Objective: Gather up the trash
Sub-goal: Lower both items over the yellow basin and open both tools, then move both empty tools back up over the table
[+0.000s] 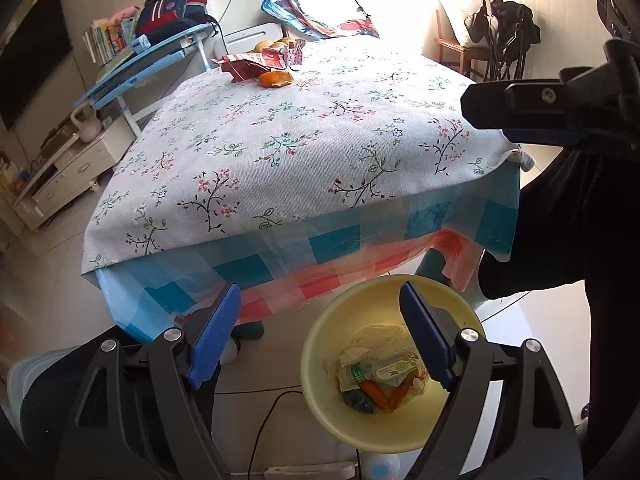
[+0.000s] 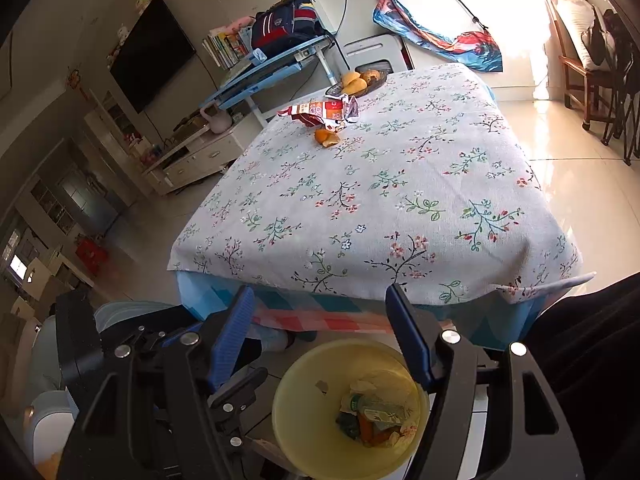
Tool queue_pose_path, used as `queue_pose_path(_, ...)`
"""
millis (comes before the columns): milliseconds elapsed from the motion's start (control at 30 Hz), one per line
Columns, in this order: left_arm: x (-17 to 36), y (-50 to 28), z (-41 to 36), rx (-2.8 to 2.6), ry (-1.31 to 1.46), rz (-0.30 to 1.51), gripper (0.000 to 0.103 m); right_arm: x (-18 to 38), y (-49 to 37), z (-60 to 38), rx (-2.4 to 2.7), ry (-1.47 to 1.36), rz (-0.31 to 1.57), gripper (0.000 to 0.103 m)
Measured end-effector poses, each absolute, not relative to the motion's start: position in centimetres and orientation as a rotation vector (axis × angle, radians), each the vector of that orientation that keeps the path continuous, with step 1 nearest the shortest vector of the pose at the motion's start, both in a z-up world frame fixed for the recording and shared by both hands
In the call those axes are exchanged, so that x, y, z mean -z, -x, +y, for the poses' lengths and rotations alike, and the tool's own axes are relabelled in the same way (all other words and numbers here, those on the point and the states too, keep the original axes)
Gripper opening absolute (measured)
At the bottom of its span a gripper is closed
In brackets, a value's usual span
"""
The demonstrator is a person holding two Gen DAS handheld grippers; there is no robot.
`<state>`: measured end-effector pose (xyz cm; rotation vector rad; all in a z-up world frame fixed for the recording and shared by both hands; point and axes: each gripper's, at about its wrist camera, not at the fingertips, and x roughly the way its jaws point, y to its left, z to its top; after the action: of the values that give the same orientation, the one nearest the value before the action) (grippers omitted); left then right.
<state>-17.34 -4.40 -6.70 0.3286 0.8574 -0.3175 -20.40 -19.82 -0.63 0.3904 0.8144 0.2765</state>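
Note:
A yellow bin (image 1: 320, 364) (image 2: 304, 428) stands on the floor at the table's near edge, holding wrappers, tissue and orange scraps (image 1: 380, 376) (image 2: 372, 416). On the table's far side lie a red-and-white wrapper (image 1: 256, 63) (image 2: 320, 114) and orange peel (image 1: 276, 79) (image 2: 327, 137). My left gripper (image 1: 320, 336) is open and empty, above the floor beside the bin. My right gripper (image 2: 320, 340) is open and empty, over the bin's near rim; it also shows at the right edge of the left wrist view (image 1: 520, 114).
The table (image 1: 304, 152) (image 2: 380, 200) has a floral cloth over a checked plastic sheet. A fruit dish (image 2: 356, 79) sits at its far edge. A blue desk (image 2: 264, 68) and TV cabinet (image 2: 192, 156) stand left; a chair (image 2: 588, 64) is far right. Cables lie on the floor.

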Motion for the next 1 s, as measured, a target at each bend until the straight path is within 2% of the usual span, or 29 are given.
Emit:
queue_pose_path(400,5.7,16.8,-3.3,0.253,-0.284,0.808,0.087,1.0,20.1,-19.7,-0.274,-0.387,0.826,0.066)
queue_pose_path(1000,4.6,15.5,-1.9,0.184,-0.199,0.768,0.091,1.1,19.4,-18.3,-0.285,-0.321,0.830,0.066)
